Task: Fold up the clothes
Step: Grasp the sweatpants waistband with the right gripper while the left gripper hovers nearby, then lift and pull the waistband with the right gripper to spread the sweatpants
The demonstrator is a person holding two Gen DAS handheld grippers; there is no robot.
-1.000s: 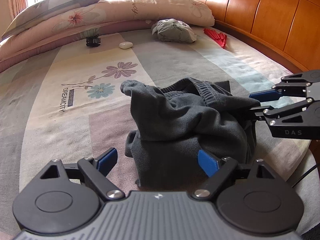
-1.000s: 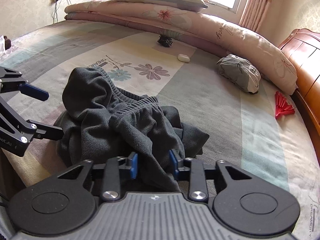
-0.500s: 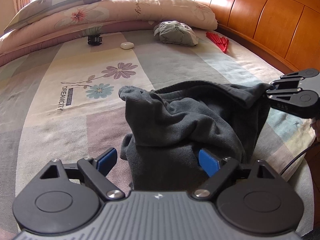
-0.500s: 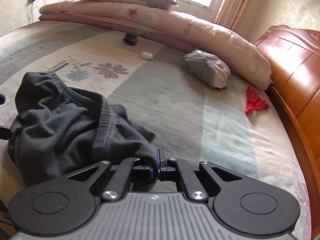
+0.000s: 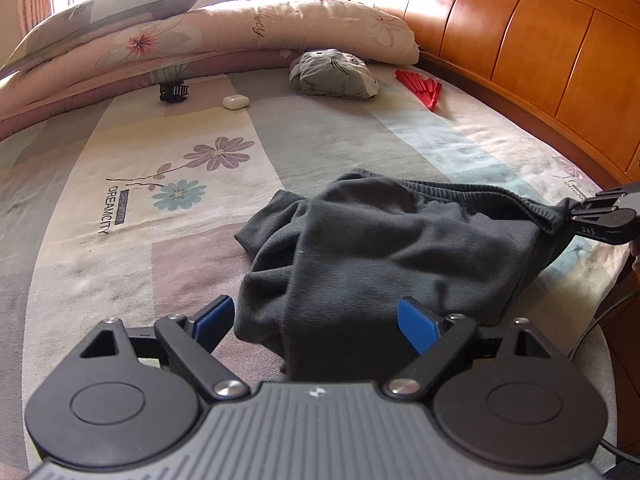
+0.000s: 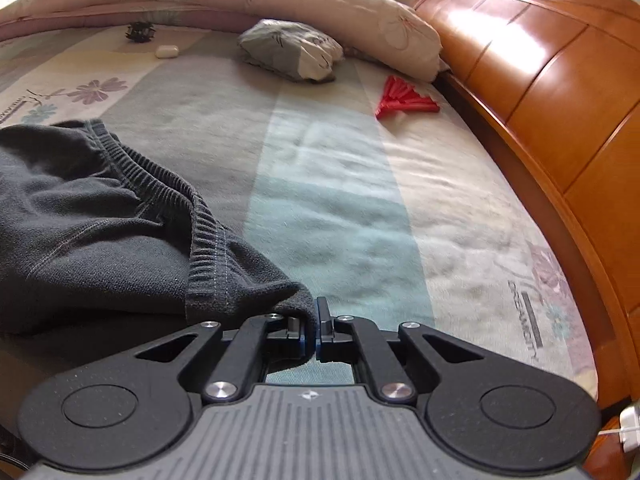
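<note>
A dark grey knit garment (image 5: 376, 256) with a ribbed band lies bunched on the bed near its front edge. My left gripper (image 5: 316, 320) stands open, its blue pads on either side of the garment's near end without pressing it. My right gripper (image 6: 312, 320) is shut on a corner of the garment (image 6: 120, 232) by the ribbed band, and the cloth stretches away to the left from it. In the left wrist view the right gripper (image 5: 576, 212) shows at the right edge, holding that corner out sideways.
A wooden headboard (image 5: 540, 52) runs along the right. At the far side lie a rolled quilt and pillow (image 5: 200, 36), a grey plush toy (image 5: 336, 74), a red fan (image 5: 420, 84), a white case (image 5: 236, 102) and a black hair clip (image 5: 173, 91). Flowered sheet spreads to the left.
My right gripper closed on the garment's ribbed corner and pulled it out to the right, stretching the heap wider and flatter. The left gripper stayed open in place.
</note>
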